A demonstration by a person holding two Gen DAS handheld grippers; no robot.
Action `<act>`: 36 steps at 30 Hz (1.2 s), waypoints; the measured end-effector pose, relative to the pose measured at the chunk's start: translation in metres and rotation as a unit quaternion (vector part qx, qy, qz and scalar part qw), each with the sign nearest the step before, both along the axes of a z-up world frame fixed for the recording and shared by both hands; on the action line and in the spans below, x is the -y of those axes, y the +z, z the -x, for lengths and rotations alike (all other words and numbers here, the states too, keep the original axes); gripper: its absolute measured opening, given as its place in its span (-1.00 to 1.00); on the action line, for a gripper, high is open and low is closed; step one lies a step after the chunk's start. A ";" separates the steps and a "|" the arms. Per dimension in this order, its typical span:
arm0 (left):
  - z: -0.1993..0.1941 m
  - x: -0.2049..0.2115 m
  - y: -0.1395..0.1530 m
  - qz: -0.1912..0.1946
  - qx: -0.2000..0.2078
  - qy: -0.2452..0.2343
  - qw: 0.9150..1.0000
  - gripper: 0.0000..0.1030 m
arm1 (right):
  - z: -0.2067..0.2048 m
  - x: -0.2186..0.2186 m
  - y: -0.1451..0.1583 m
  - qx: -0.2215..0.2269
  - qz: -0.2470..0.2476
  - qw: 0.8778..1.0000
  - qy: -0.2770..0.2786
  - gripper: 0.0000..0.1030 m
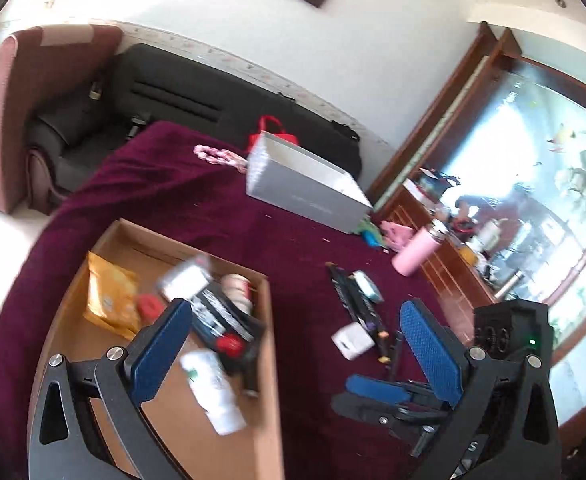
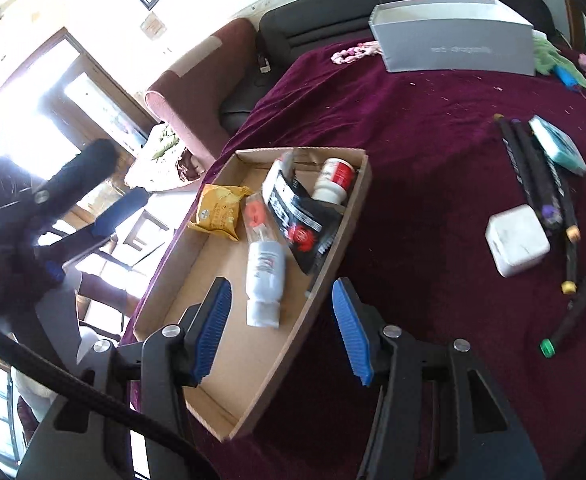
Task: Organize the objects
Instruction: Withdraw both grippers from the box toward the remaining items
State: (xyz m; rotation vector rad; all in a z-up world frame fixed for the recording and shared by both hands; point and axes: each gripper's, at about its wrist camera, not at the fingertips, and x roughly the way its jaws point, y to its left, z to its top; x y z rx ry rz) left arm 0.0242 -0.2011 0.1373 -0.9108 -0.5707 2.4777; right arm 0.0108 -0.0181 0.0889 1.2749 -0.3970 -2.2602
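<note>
A shallow cardboard tray (image 2: 197,344) (image 1: 269,340) sits on a maroon cloth. It holds a yellow packet (image 2: 219,212), a white bottle (image 2: 265,276), a black packet (image 2: 297,216) and a red-and-white jar (image 2: 335,180). My right gripper (image 2: 289,332) is open and empty over the tray's near right wall. My left gripper (image 1: 297,340) is open and empty above the tray's right wall. The right gripper (image 1: 381,388) also shows low in the left wrist view. On the cloth lie a white block (image 2: 517,240) (image 1: 353,340), dark markers (image 2: 541,184) (image 1: 357,300) and a teal box (image 2: 559,146).
A grey open box (image 2: 457,44) (image 1: 309,188) stands at the far side, with a pink chain (image 2: 353,52) beside it. A pink bottle (image 1: 417,252), pink cloth and green and blue items (image 2: 561,64) lie at the far right. A dark sofa (image 1: 173,92) and a wooden cabinet (image 1: 453,272) border the table.
</note>
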 end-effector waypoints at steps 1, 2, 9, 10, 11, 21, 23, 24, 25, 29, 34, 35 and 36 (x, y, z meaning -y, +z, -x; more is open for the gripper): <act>-0.003 -0.004 0.000 -0.001 0.004 -0.004 1.000 0.98 | -0.007 -0.008 -0.001 -0.001 0.003 1.000 -0.002 0.02; -0.006 -0.008 0.001 0.000 0.007 -0.009 1.000 0.98 | -0.011 -0.013 -0.003 -0.001 0.007 1.000 -0.003 0.01; -0.034 -0.032 0.004 0.003 0.009 -0.042 0.999 0.98 | -0.063 -0.070 -0.005 -0.014 0.006 1.000 -0.023 0.01; -0.037 -0.038 0.004 0.003 0.013 -0.048 0.999 0.98 | -0.068 -0.083 -0.006 -0.014 0.002 0.999 -0.033 0.01; -0.041 -0.040 0.004 0.005 0.013 -0.049 0.999 0.98 | -0.071 -0.094 -0.009 -0.013 -0.001 0.999 -0.043 0.01; -0.057 -0.107 -0.012 0.092 0.010 -0.044 0.995 0.98 | -0.065 -0.205 -0.015 -0.001 -0.069 0.980 -0.186 0.00; -0.059 -0.113 -0.014 0.112 0.006 -0.044 0.993 0.98 | -0.052 -0.215 -0.016 0.010 -0.082 0.975 -0.205 0.00; -0.060 -0.116 -0.015 0.122 0.005 -0.044 0.992 0.98 | -0.047 -0.218 -0.017 0.015 -0.085 0.974 -0.211 0.00; -0.060 -0.119 -0.017 0.134 0.005 -0.042 0.990 0.98 | -0.040 -0.219 -0.020 0.022 -0.091 0.972 -0.217 0.00; -0.061 -0.120 -0.018 0.159 -0.002 -0.033 0.987 0.98 | -0.009 -0.211 -0.038 0.068 -0.120 0.963 -0.230 -0.01; -0.051 -0.122 -0.020 0.182 -0.001 -0.031 0.983 0.98 | 0.013 -0.192 -0.060 0.095 -0.141 0.958 -0.232 -0.31; -0.047 -0.123 -0.021 0.185 0.001 -0.031 0.982 0.98 | 0.015 -0.190 -0.063 0.100 -0.148 0.956 -0.233 -0.42; -0.043 -0.124 -0.022 0.187 0.005 -0.031 0.982 0.98 | 0.018 -0.187 -0.068 0.106 -0.155 0.954 -0.232 -0.48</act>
